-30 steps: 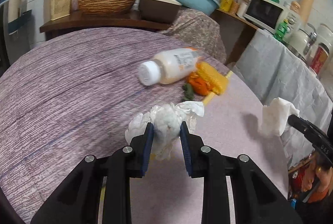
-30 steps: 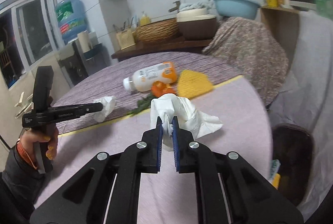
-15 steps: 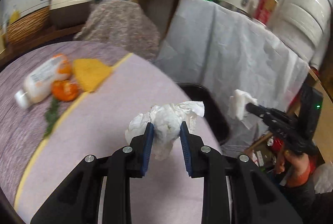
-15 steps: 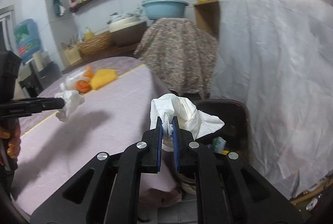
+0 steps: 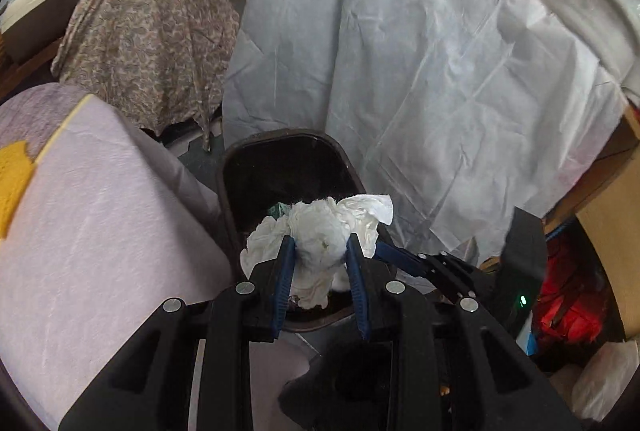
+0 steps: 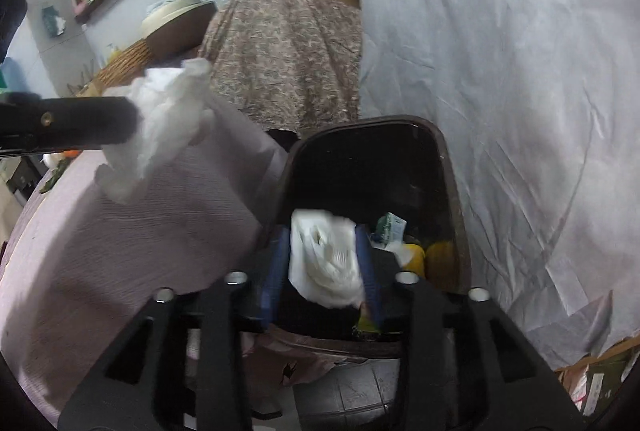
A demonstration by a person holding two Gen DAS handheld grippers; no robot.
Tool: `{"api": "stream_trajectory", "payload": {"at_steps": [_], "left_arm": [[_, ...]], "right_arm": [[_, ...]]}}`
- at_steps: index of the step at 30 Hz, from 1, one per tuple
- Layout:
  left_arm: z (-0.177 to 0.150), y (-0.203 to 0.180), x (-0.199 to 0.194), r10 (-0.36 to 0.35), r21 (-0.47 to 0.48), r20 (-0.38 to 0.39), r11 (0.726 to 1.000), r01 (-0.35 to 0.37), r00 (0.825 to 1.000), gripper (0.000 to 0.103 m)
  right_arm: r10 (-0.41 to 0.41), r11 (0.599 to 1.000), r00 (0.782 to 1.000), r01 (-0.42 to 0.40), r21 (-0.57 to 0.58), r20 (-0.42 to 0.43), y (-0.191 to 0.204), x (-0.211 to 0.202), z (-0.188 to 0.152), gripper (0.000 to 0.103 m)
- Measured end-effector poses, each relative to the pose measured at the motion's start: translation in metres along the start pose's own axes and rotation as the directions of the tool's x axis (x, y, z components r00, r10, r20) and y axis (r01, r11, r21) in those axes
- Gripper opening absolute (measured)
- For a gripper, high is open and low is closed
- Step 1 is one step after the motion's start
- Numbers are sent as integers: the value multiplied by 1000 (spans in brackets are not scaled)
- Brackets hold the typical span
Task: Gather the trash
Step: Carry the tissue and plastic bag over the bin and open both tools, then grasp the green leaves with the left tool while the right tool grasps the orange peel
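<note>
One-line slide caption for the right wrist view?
Right tongs opening over the dark trash bin, white tissue between the pads; left tongs bring another crumpled tissue.

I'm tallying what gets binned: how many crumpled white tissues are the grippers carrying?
2: one tissue clamped in the left gripper, one tissue between the opening jaws of the right gripper over the trash bin.

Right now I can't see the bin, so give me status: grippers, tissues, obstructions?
Left gripper clamps a crumpled tissue. Right gripper opening, its tissue between the jaws over the bin. Nothing blocking.
</note>
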State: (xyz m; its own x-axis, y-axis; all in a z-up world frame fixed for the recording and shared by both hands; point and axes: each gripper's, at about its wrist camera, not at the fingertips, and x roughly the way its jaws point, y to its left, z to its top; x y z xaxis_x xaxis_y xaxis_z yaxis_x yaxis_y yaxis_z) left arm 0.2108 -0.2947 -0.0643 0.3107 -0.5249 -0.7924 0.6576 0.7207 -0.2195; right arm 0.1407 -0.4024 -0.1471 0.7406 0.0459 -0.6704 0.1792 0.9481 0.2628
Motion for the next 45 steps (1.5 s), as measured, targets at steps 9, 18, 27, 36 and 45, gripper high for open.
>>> {"api": "stream_trajectory", "payload": {"at_steps": [9, 18, 27, 36, 45], "left_arm": [[20, -17, 57, 83, 27, -73, 996, -81, 994, 27], [22, -21, 75, 141, 24, -89, 990, -139, 986, 60], [13, -9, -3, 119, 45, 66, 992, -122, 991, 83], [-24, 32, -94, 146, 30, 219, 987, -156, 965, 91], [-78, 116, -168, 338, -82, 306, 941, -329, 890, 92]], "right_arm": [[-126, 991, 992, 124, 39, 25, -35, -25, -16, 64], [-209, 975, 977, 206, 80, 35, -63, -41, -18, 73], [-178, 984, 982, 175, 40, 64, -35, -46, -12, 82], [-31, 999, 992, 34, -22, 122, 29, -64, 10, 84], [127, 979, 979, -98, -181, 157, 114, -76, 37, 84]]}}
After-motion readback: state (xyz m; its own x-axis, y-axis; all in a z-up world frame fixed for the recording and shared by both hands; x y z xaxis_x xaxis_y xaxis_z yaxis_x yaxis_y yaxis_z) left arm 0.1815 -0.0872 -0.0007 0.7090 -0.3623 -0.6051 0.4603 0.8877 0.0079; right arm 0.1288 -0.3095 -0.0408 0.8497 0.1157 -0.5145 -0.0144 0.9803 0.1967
